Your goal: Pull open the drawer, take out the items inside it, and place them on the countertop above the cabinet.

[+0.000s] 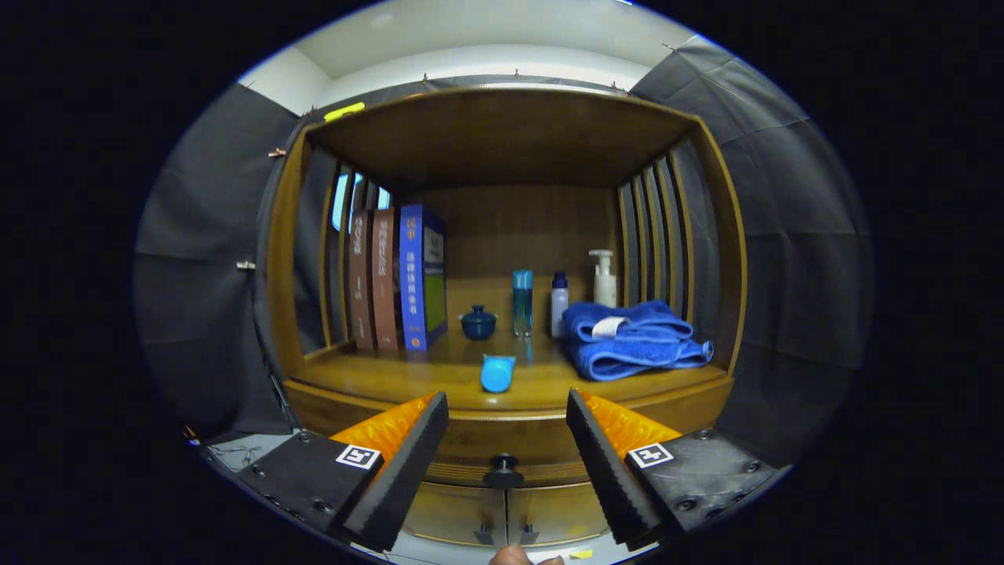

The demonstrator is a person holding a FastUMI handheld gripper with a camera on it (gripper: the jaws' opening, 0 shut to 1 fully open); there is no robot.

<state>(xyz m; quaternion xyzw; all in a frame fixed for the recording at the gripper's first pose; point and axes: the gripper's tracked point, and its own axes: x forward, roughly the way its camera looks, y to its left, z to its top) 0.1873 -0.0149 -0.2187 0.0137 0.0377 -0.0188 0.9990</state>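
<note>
A wooden cabinet stands ahead of me. Its drawer front [502,447] is closed, with a dark round knob [503,473] low between my fingers. My gripper [506,459] is open, with nothing between its fingers, a little short of the knob. On the countertop [549,384] above the drawer a light blue cylinder [496,372] lies on its side near the front edge. What the drawer holds is hidden.
Further back on the countertop: upright books [396,278] at the left, a small dark blue lidded pot [478,322], a teal bottle [522,302], a white bottle [558,304], a pump bottle [603,276], a folded blue towel [631,339]. Two lower doors [471,514] sit beneath the drawer.
</note>
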